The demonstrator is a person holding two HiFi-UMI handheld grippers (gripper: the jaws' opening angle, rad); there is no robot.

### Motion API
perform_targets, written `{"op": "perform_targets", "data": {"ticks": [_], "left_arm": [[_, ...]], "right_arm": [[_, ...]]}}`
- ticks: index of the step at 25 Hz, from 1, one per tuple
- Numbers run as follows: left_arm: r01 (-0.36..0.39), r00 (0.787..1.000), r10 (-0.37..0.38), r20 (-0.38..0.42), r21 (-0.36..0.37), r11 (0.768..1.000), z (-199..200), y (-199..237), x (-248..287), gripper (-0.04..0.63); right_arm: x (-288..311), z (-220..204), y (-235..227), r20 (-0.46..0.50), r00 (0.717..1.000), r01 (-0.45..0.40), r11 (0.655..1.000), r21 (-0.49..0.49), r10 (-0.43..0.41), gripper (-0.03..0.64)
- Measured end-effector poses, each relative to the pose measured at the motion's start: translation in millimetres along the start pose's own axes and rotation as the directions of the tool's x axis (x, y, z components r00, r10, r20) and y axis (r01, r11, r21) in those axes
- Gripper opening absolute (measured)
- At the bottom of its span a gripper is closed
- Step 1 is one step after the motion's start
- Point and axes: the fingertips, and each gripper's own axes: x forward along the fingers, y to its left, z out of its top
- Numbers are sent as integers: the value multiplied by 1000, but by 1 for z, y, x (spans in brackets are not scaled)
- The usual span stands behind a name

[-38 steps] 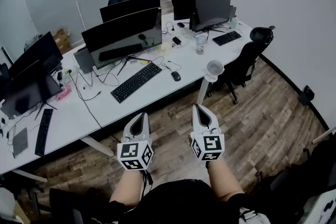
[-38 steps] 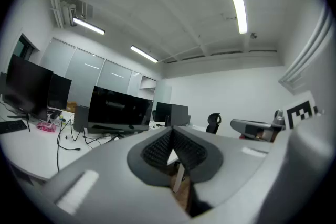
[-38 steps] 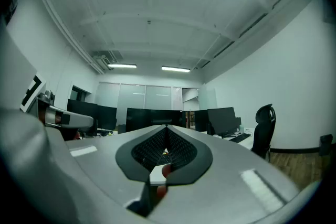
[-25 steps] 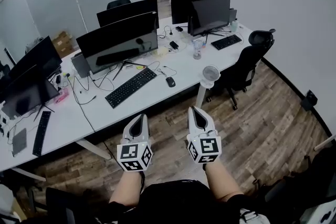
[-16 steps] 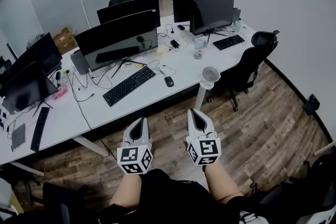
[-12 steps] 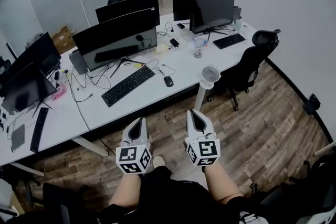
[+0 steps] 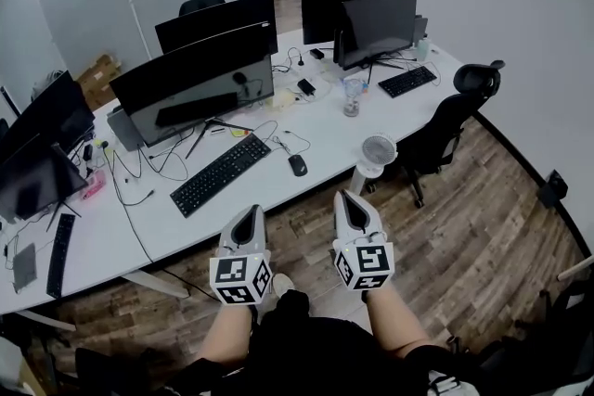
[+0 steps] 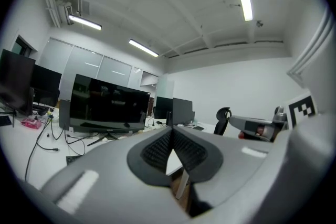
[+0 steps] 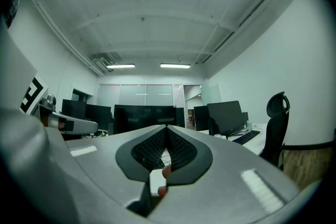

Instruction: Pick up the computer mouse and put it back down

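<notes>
A dark computer mouse (image 7: 297,165) lies on the white desk (image 7: 306,130), just right of a black keyboard (image 7: 220,174). My left gripper (image 7: 249,216) and right gripper (image 7: 349,200) are held side by side over the wood floor, short of the desk's near edge and apart from the mouse. Both point level toward the desk. In the left gripper view the left gripper (image 8: 171,134) has its jaws closed tip to tip with nothing between them. The right gripper (image 9: 166,131) looks the same in its own view. The mouse is hidden in both gripper views.
Large black monitors (image 7: 200,81) stand behind the keyboard, with cables across the desk. A small white fan (image 7: 378,150) is clamped at the desk's near edge. A black office chair (image 7: 447,121) stands to the right. A second keyboard (image 7: 407,81) lies at the far right.
Both grippers, still shut, have come closer to the desk together. The desk, keyboard and mouse now sit lower and nearer in the head view.
</notes>
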Motion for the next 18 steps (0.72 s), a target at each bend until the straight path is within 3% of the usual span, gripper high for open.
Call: {"op": "perform_targets", "data": {"ticks": [10, 18], "left_arm": [[37, 999, -36, 7, -22, 999, 25, 74, 133, 54], [51, 997, -52, -55, -25, 998, 11, 134, 213, 54]], "right_arm": [[150, -8, -13, -35, 999, 2, 1000, -28, -3, -3], [241, -45, -22, -97, 995, 26, 1000, -14, -27, -3]]}}
